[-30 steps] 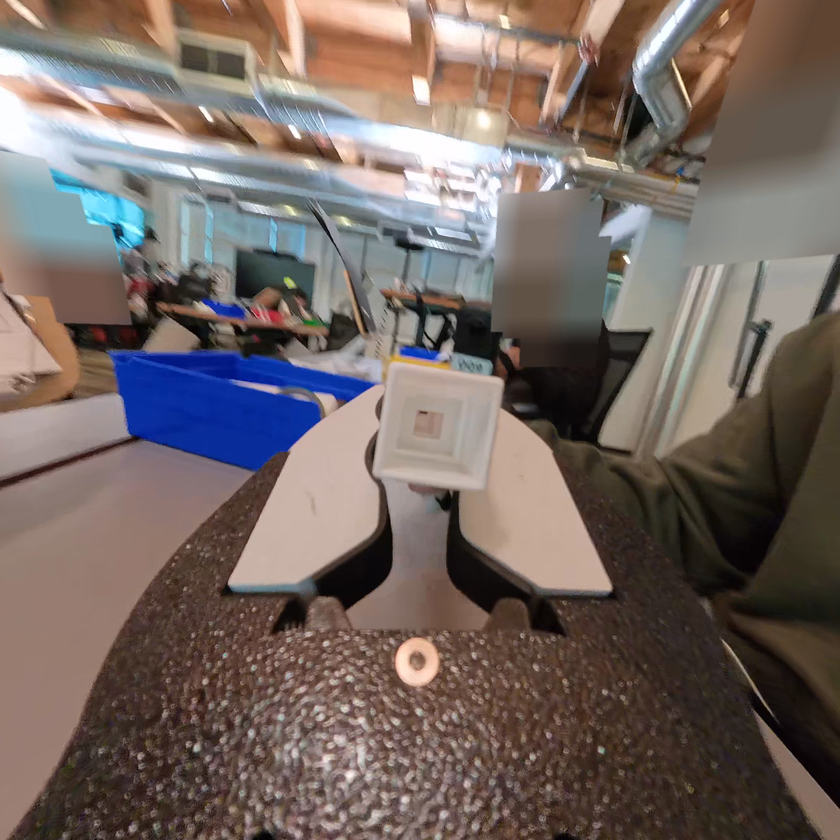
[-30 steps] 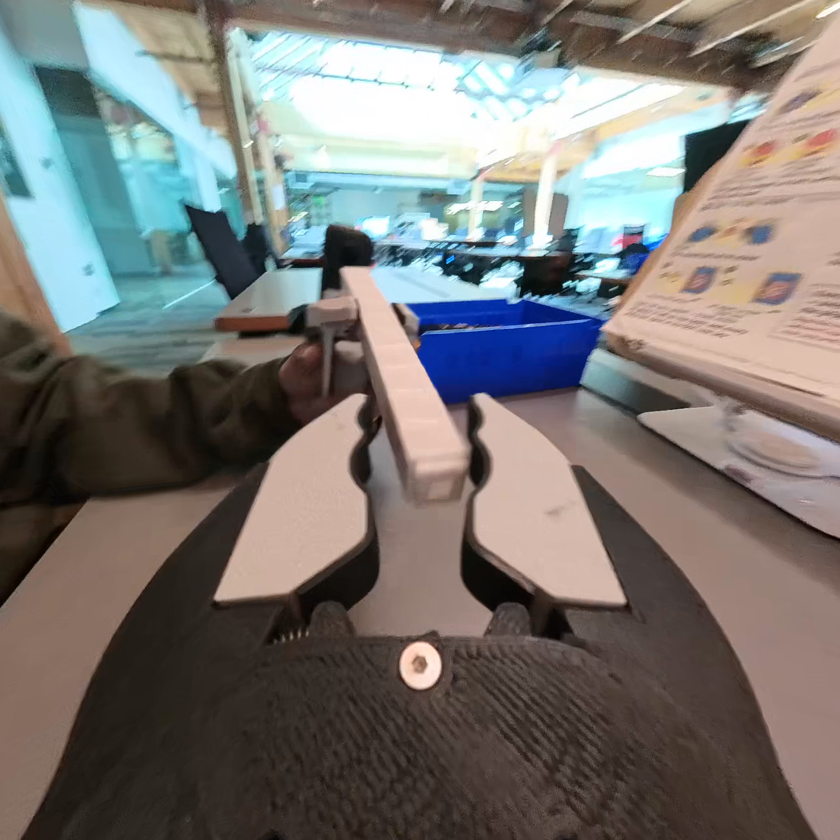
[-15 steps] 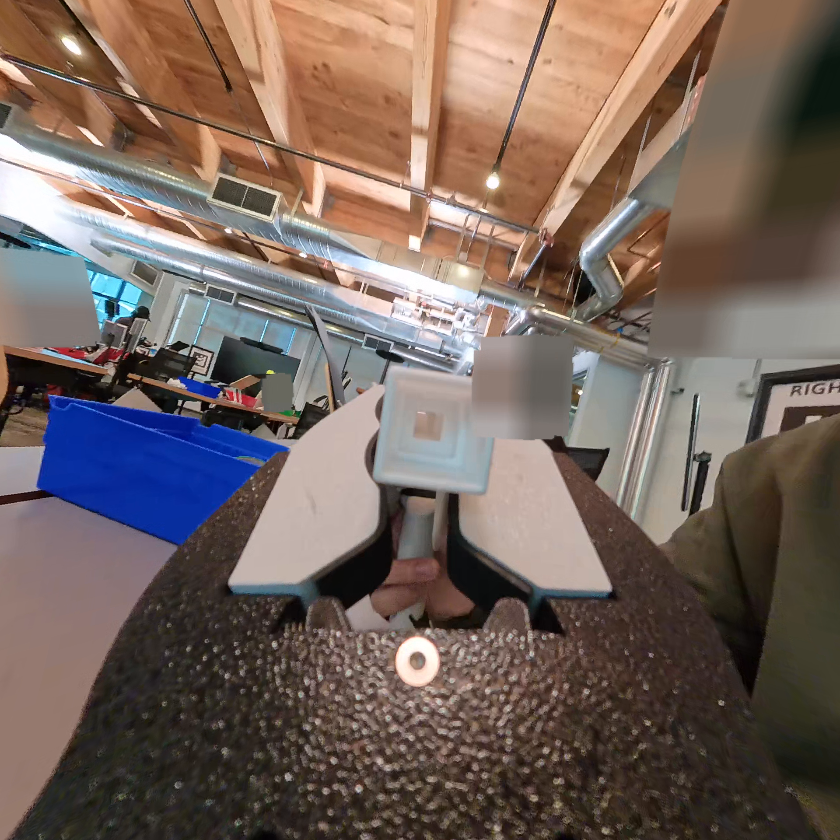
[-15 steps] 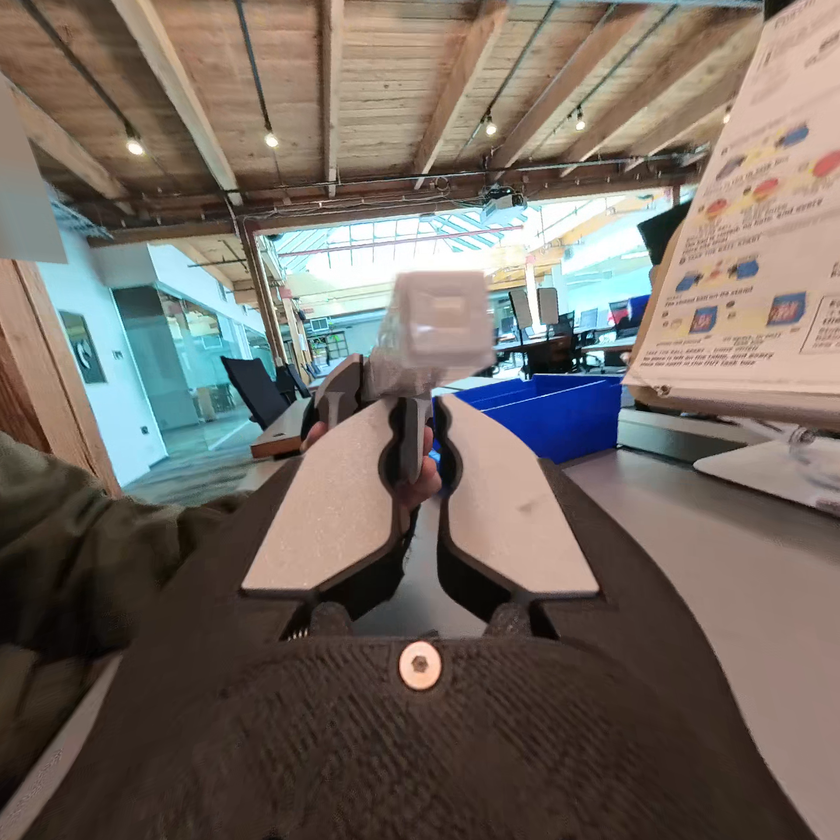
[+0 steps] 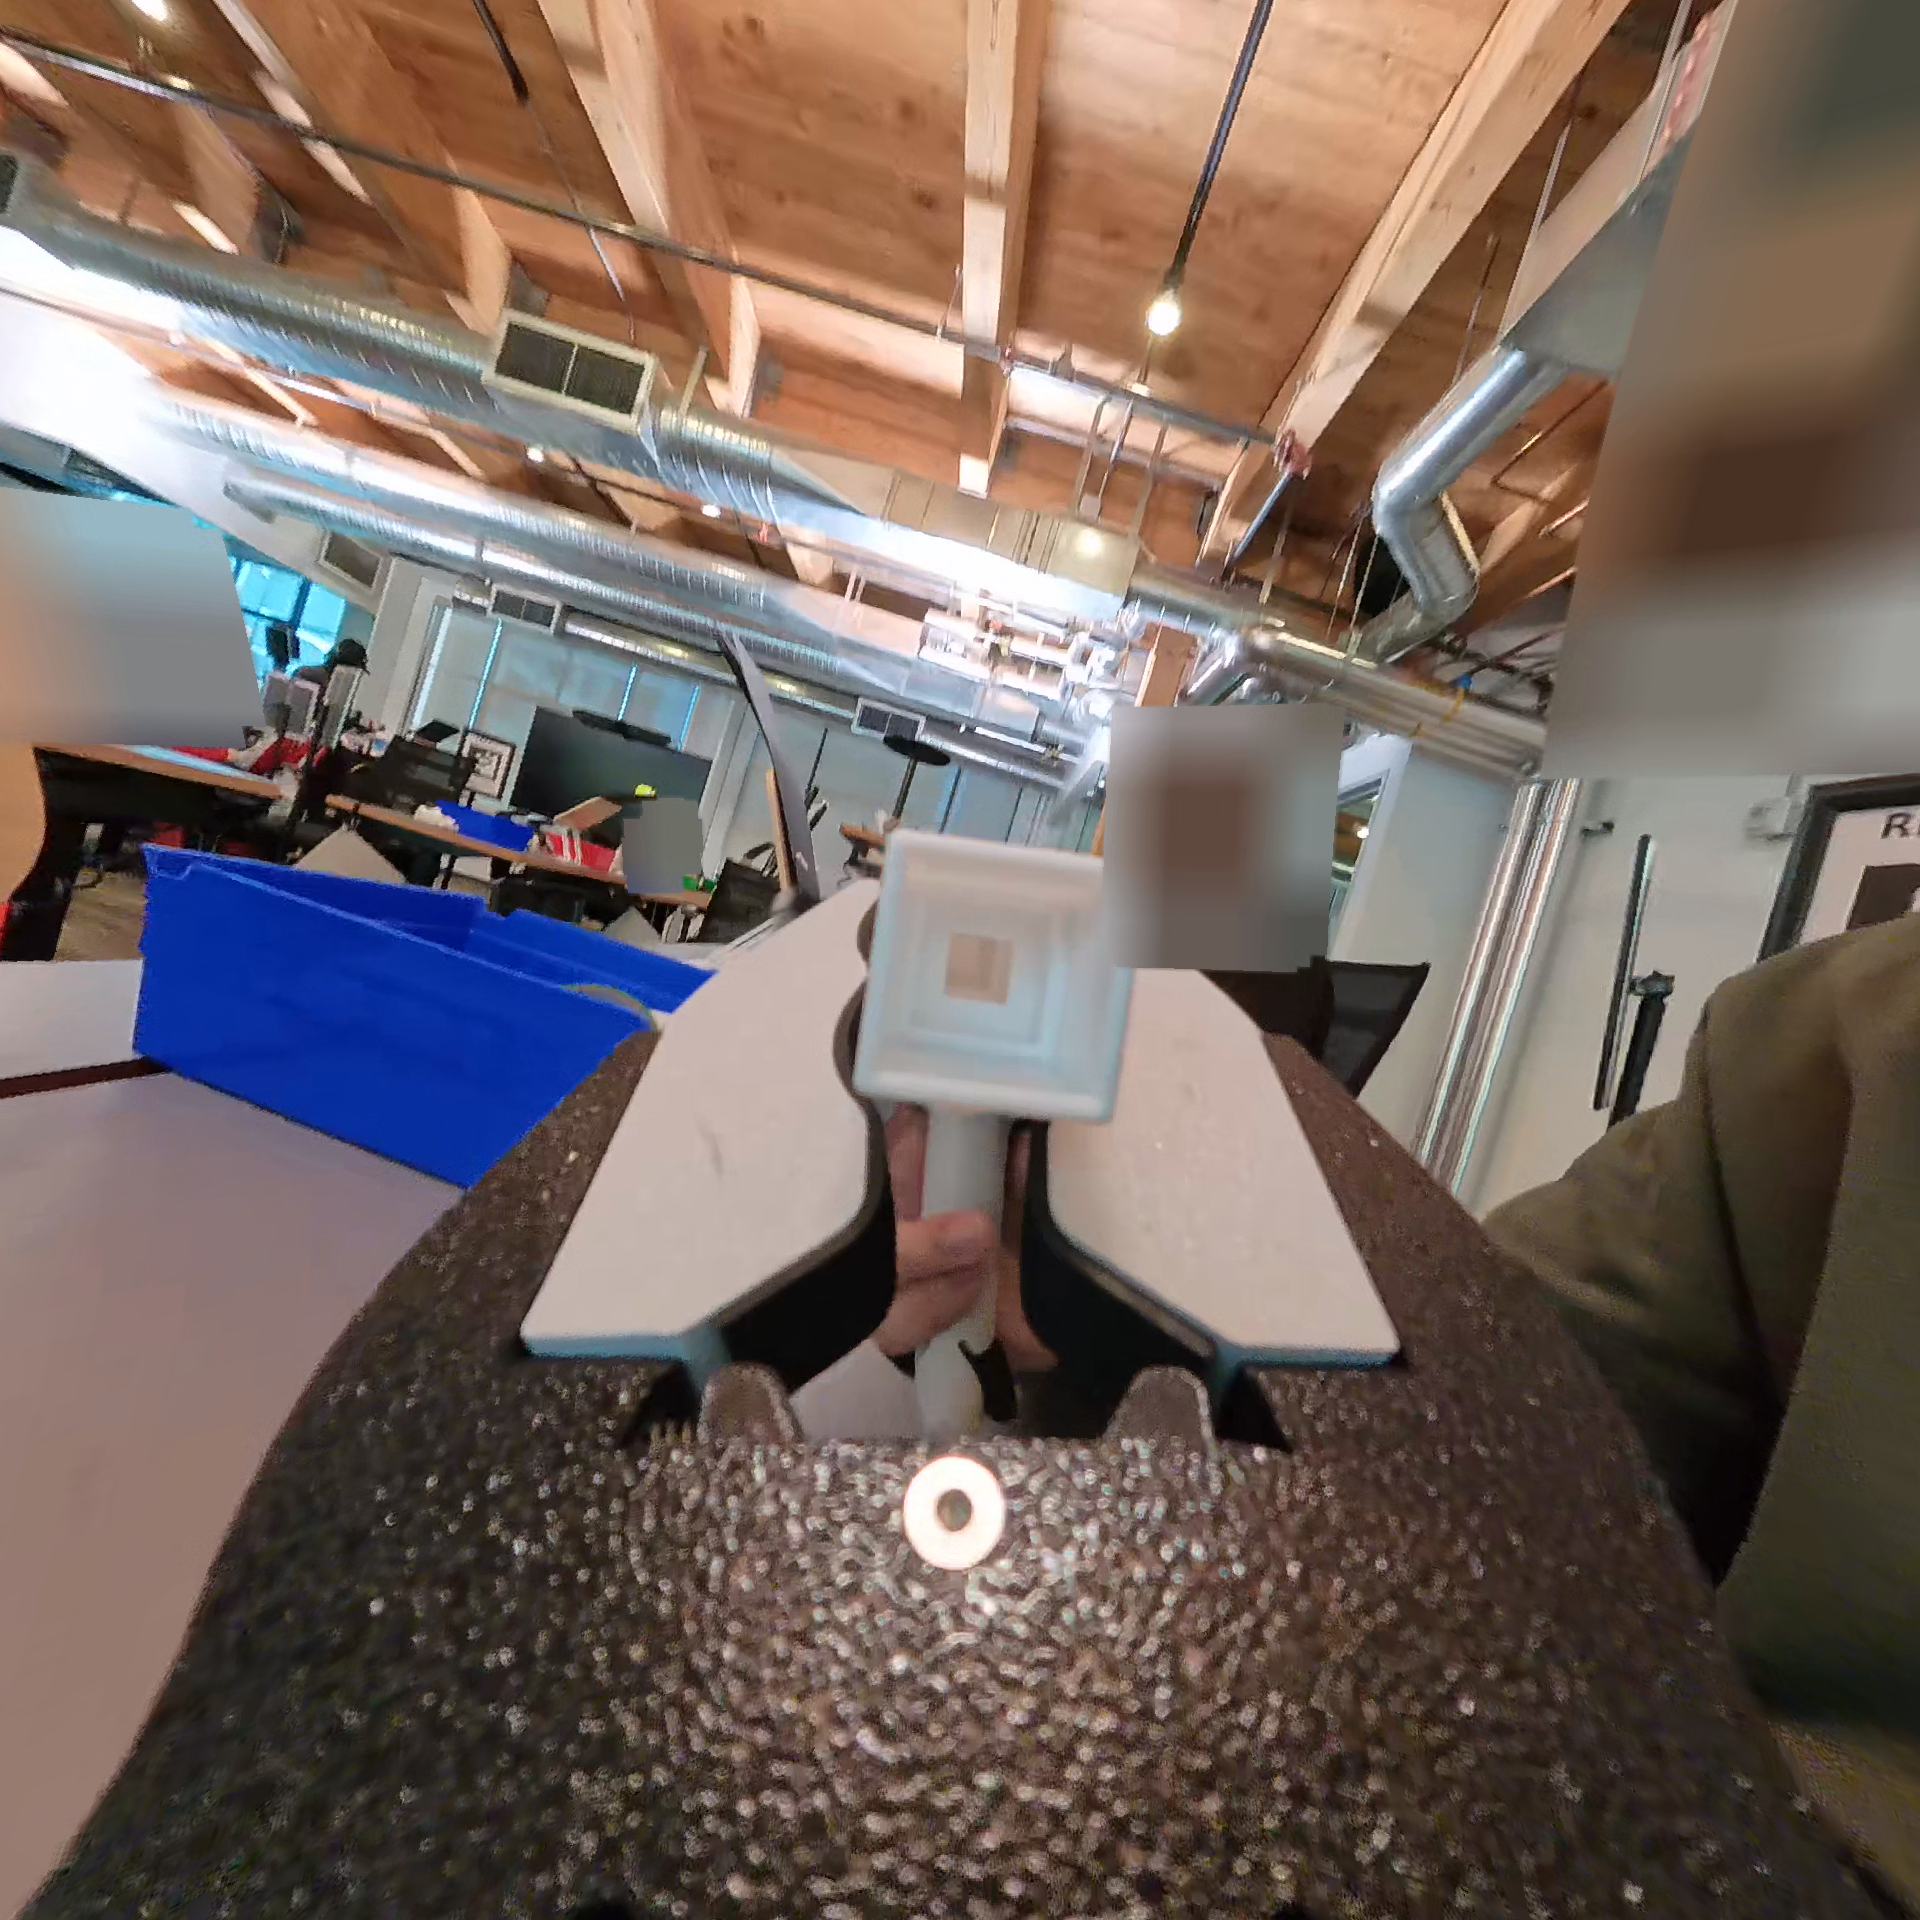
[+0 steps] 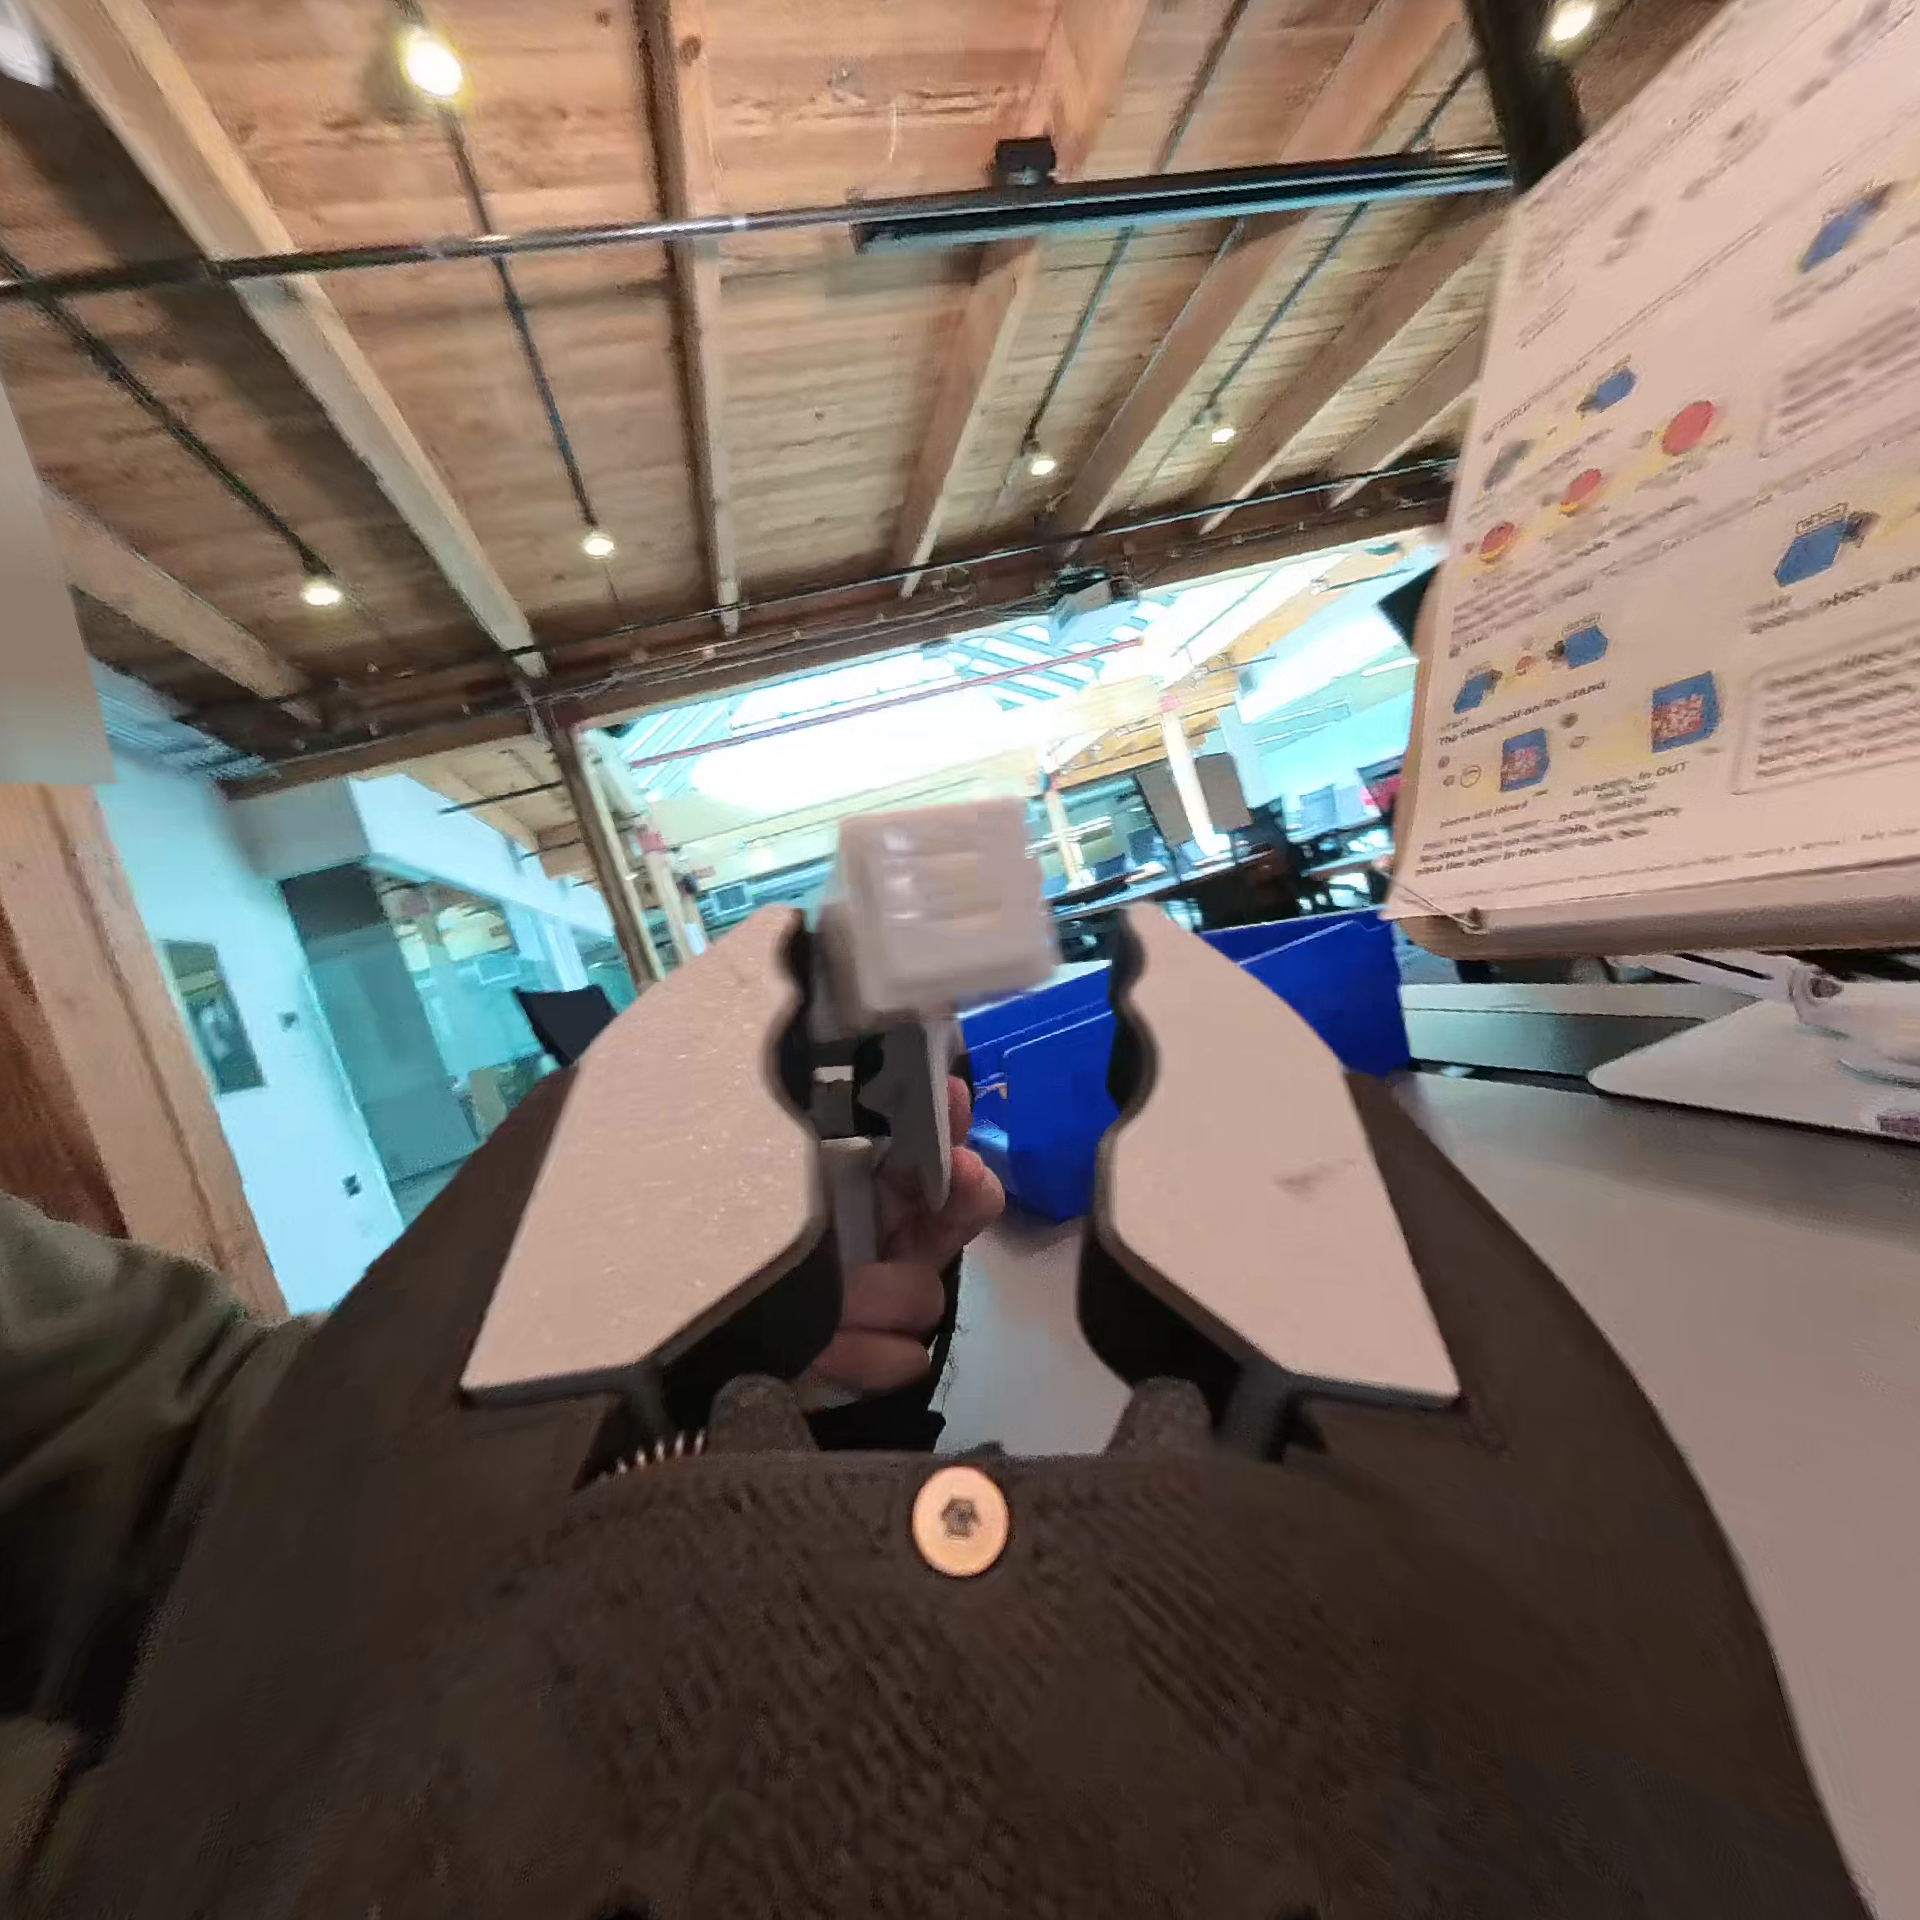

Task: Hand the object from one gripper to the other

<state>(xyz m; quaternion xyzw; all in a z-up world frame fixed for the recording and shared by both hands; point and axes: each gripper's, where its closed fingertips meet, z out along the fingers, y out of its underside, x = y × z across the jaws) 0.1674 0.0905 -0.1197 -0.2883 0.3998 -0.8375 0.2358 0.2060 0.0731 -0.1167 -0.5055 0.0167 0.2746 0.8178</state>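
Observation:
A long white square bar points end-on at both cameras. In the left wrist view its end [image 5: 987, 997] sits between my left gripper's [image 5: 977, 935] fingers, which are shut on it. In the right wrist view the bar's other end [image 6: 940, 925] lies between my right gripper's [image 6: 956, 935] wide-open fingers, close to the left finger [image 6: 675, 1143] and apart from the right one. The left gripper [image 6: 914, 1091] and the hand holding it [image 6: 914, 1247] show beyond the bar. Part of the right gripper [image 5: 961, 1195] shows through the left gripper's gap.
A blue bin [image 5: 364, 997] stands on the grey table [image 5: 156, 1299]; it also shows in the right wrist view [image 6: 1299, 987]. A printed sheet on a stand [image 6: 1683, 520] is at the right. An olive sleeve [image 5: 1714, 1299] is close by. There is about 5 centimeters between the tips of the two grippers.
My right gripper narrowed around the bar half a second ago and has now opened wide. Both grippers have tilted upward. My left gripper has kept its hold on the bar.

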